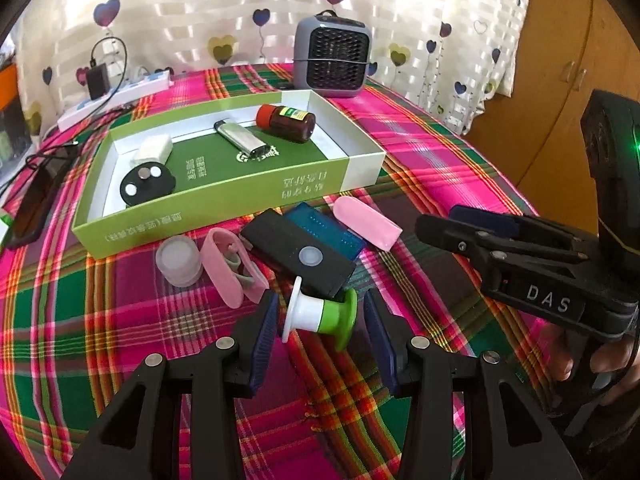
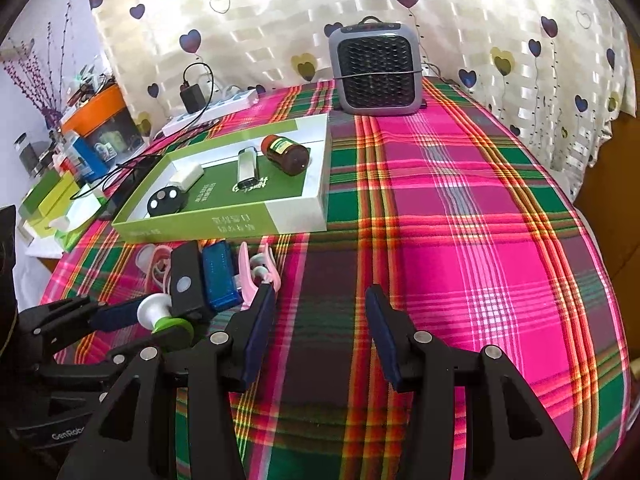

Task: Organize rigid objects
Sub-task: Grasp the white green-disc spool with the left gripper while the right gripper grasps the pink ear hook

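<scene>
Left hand-held gripper [image 1: 320,332] gaping around the green-and-white spool [image 1: 320,316] on the near desk [image 1: 420,140] — lined up for pickup, not yet pinched; right hand-held gripper [image 2: 320,332] open, empty — box [image 1: 224,196] just beyond.

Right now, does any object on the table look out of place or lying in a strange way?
Yes. The brown bottle lies on its side in the green box instead of standing. In front of the box, the white and green spool lies tipped over, touching the black remote, which overlaps the blue case.
</scene>
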`<act>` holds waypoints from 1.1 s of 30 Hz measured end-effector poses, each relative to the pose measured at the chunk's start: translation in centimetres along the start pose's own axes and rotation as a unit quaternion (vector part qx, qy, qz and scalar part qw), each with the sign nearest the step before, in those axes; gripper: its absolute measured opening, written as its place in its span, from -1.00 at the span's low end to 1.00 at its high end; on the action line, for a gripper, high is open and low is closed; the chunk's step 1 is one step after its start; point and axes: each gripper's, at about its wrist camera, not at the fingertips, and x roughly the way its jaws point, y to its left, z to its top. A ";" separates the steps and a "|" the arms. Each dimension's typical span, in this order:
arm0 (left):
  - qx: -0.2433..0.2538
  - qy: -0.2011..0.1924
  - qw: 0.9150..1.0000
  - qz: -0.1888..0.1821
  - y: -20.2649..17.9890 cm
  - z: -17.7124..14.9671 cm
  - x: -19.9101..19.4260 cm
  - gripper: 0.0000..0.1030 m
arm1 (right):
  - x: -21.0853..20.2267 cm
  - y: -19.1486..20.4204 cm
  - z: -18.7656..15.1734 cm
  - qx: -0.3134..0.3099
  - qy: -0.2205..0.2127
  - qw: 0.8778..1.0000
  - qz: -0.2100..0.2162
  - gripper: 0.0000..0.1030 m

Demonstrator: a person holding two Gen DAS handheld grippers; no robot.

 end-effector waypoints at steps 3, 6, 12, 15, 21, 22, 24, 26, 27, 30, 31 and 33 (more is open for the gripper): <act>-0.011 0.005 1.000 -0.003 0.3 0.0 0.2 -0.17 | 0.2 0.1 0.0 -0.003 0.004 1.000 -0.001 -0.07; -0.016 0.004 1.000 -0.007 0.6 -0.1 0.3 -0.17 | 0.4 0.3 0.1 -0.005 0.006 1.000 0.001 -0.07; -0.031 -0.003 0.999 -0.024 1.2 -0.1 0.0 -0.29 | 0.8 0.8 0.2 -0.010 0.013 1.000 0.008 -0.07; -0.034 -0.006 0.999 -0.031 1.3 -0.1 -0.1 -0.35 | 0.9 1.1 0.3 -0.015 0.013 1.000 0.008 -0.07; -0.041 -0.010 0.998 -0.035 1.8 -0.4 -0.5 -0.36 | 1.0 1.7 0.7 -0.028 0.012 0.999 0.010 -0.07; -0.042 -0.011 0.998 -0.035 1.9 -0.4 -0.6 -0.36 | 1.1 1.8 0.7 -0.030 0.014 0.999 0.011 -0.07; -0.045 -0.014 0.998 -0.035 2.2 -0.6 -0.9 -0.37 | 1.3 2.1 0.7 -0.035 0.018 0.999 0.012 -0.07; -0.048 -0.017 0.998 -0.034 2.6 -0.7 -1.2 -0.38 | 1.5 2.3 0.7 -0.043 0.020 0.999 0.011 -0.07; -0.049 -0.019 0.998 -0.035 2.8 -0.8 -1.4 -0.38 | 1.6 2.5 0.8 -0.048 0.022 0.999 0.006 -0.07; -0.054 -0.024 0.998 -0.031 3.3 -0.9 -1.9 -0.38 | 2.1 2.8 0.9 -0.058 0.029 0.998 -0.001 -0.07; -0.055 -0.026 0.998 -0.030 3.5 -1.0 -2.0 -0.38 | 2.2 2.9 0.9 -0.061 0.030 0.998 -0.001 -0.07; -0.058 -0.026 0.998 -0.031 3.8 -1.1 -2.1 -0.38 | 2.5 3.1 1.1 -0.068 0.035 0.997 -0.005 -0.07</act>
